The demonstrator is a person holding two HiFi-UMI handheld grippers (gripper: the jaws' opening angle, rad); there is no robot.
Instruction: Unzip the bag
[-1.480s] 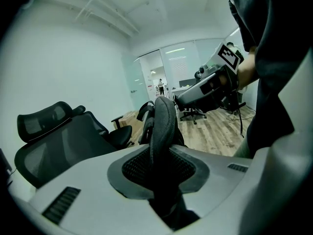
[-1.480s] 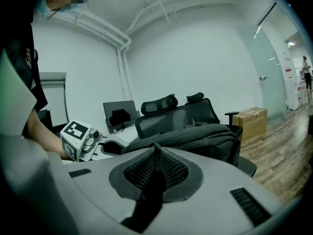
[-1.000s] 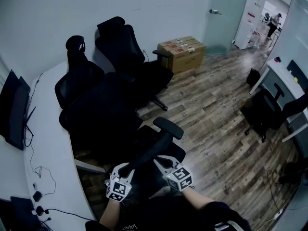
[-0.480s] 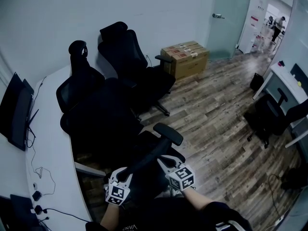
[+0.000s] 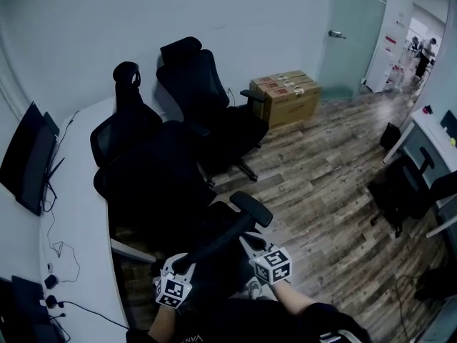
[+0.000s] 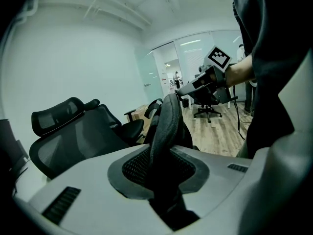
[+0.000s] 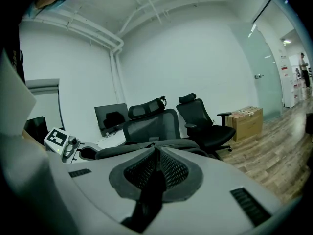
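Note:
A long black padded band (image 5: 218, 240) runs across a black chair (image 5: 214, 277) in front of me. I take it for an edge of the black bag, and I see no zip. My left gripper (image 5: 187, 258) is shut on the band's near end, which fills its jaws (image 6: 164, 163) and rises to my right gripper (image 6: 181, 89). The right gripper (image 5: 244, 239) holds the band further along. Its pads (image 7: 166, 168) press together at the band's edge (image 7: 142, 151). What they pinch is too thin to name. The left gripper (image 7: 84, 153) shows at the band's far end.
Three more black office chairs (image 5: 207, 98) crowd the space ahead. A white desk (image 5: 75, 213) with a monitor (image 5: 28, 159) and cables curves along the left. Cardboard boxes (image 5: 285, 95) sit by a glass door (image 5: 353, 34). Wood floor (image 5: 321, 184) spreads right toward another desk (image 5: 435, 131).
The head view has swung, so the room sits lower and further right. Both grippers keep their hold on the band. The right one has shifted slightly right.

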